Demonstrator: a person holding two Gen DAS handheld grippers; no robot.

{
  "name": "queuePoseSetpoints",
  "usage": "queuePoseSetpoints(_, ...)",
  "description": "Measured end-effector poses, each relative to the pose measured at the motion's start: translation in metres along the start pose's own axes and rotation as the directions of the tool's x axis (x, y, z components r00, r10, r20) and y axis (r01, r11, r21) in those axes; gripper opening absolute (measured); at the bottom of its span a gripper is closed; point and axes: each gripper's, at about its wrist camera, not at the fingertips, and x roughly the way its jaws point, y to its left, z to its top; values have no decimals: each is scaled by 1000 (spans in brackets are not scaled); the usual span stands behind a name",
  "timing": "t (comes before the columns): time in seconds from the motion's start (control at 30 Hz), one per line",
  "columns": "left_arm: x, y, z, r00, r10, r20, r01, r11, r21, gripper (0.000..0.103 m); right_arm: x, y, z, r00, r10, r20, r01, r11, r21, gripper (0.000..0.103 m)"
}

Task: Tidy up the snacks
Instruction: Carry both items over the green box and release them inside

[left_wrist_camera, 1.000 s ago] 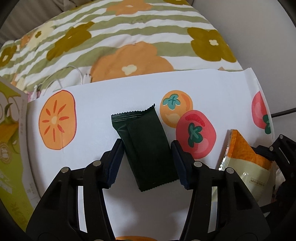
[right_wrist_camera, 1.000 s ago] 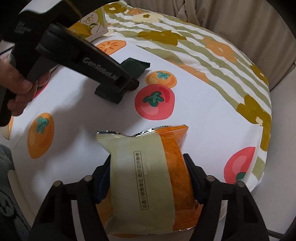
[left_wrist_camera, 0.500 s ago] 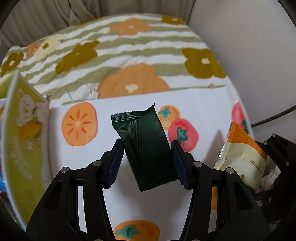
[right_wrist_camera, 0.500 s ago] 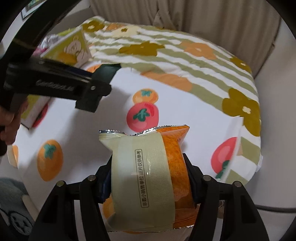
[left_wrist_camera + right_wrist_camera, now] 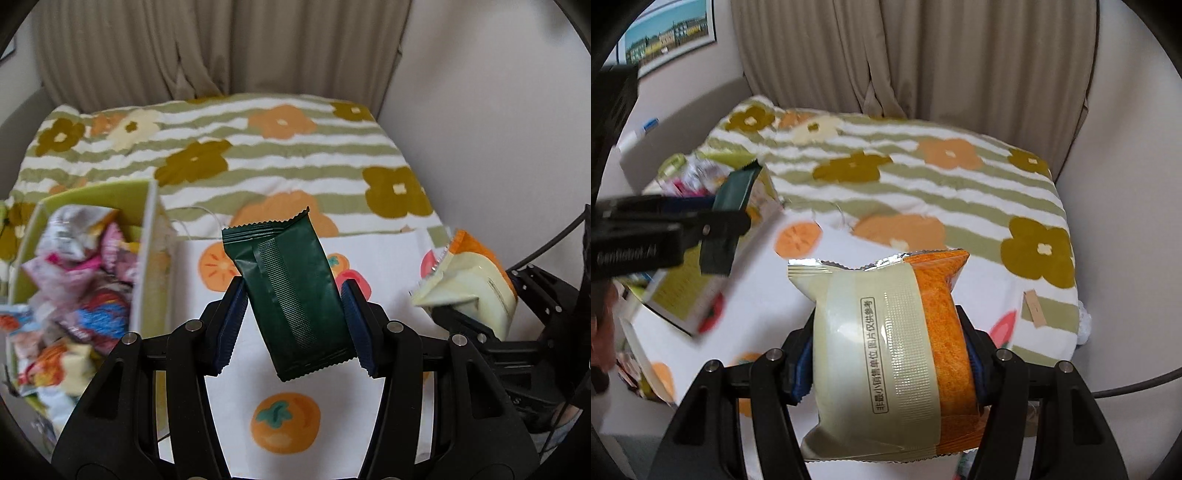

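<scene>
While right fingers [image 5: 886,365] clamp the cream-orange packet [image 5: 886,354], left fingers [image 5: 291,325] pinch the dark-green wrapper [image 5: 288,295].

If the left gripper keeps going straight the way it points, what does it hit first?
Probably the white fruit-print sheet on the bed, just right of the green snack box; depth is hard to judge.

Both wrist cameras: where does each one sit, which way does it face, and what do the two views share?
Left wrist: on the left gripper, angled down over the fruit-print sheet; its fingers clamp the dark green packet, green snack box at left.
Right wrist: on the right gripper, angled down at the flowered quilt; its fingers clamp the orange-and-cream bag; a hand shows at left.
Shared: both packets, box, quilt, curtain.
</scene>
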Motion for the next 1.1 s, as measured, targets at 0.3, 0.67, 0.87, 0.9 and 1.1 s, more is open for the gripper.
queuePoseSetpoints(0.3,-79,86,10,992,52,116,-46,997,-53,49,-27,74,64,989,95,114,-92,995,-27,60)
queuePoseSetpoints(0.67,-81,235,34,993,100,62,-96,993,-67,49,8,180,135,973,164,160,-167,986,6,60)
queuePoseSetpoints(0.87,-48,291,48,996,93,-8,-94,995,-19,49,43,220,157,981,147,124,-154,987,52,60)
queuePoseSetpoints(0.9,-40,300,49,997,74,-29,-75,997,-10,49,48,224,159,983,143,118,-151,987,62,60)
queuePoseSetpoints(1.1,-9,326,49,994,77,-77,-73,996,55,102,73,240,165,992,106,75,-115,986,122,60)
